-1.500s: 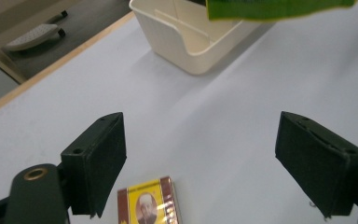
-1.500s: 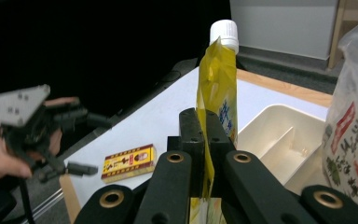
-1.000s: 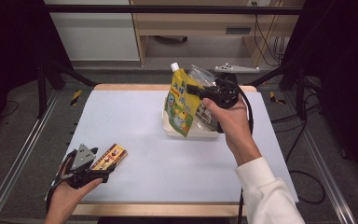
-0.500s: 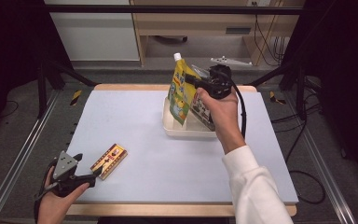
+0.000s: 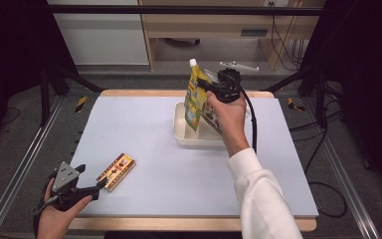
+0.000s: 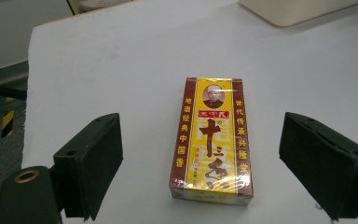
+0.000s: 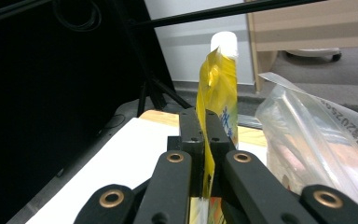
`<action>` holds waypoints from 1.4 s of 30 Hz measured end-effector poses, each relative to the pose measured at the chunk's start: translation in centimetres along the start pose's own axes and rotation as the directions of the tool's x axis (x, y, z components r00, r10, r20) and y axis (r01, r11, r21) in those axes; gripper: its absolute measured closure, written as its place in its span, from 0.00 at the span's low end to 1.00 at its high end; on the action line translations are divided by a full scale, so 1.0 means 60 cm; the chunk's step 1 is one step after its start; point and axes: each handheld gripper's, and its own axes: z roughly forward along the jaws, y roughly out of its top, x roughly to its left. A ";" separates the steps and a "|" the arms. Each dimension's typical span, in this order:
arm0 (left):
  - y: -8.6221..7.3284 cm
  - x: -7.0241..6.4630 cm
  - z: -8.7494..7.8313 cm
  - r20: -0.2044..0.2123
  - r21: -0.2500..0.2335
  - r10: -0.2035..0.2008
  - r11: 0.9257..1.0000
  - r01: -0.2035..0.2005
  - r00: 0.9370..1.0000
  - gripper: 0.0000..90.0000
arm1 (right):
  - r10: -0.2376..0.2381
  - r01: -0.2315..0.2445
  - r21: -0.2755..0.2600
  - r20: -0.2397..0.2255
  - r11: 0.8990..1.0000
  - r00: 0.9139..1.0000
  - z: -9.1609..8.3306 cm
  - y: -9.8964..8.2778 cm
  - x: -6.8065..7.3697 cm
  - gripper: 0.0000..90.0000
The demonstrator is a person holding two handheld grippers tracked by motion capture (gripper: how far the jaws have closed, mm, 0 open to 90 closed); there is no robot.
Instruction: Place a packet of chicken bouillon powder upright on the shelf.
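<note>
A yellow spouted pouch (image 5: 195, 97) with a white cap hangs upright over the cream tray (image 5: 185, 134), pinched in my right gripper (image 5: 206, 85). In the right gripper view the black jaws (image 7: 204, 135) clamp the pouch (image 7: 219, 98) edge-on. A yellow and brown box (image 5: 116, 171) lies flat on the white mat near the front left. My left gripper (image 5: 99, 185) sits just short of that box, open. In the left gripper view the box (image 6: 213, 140) lies between and ahead of the spread pads (image 6: 93, 158).
A clear plastic bag (image 7: 317, 135) with contents rests in the tray beside the pouch. The white mat (image 5: 144, 124) covers the wooden table. Dark frame bars and cables surround the table, with a cupboard behind.
The right gripper carried the pouch farther back and up over the tray. The left gripper drew back from the box toward the front left corner and stands open.
</note>
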 end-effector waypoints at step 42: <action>-0.002 -0.001 -0.003 0.015 -0.005 0.006 1.000 -0.006 1.000 0.15 | -0.008 0.008 0.004 0.080 1.000 0.997 0.033 -0.018 -0.006 1.00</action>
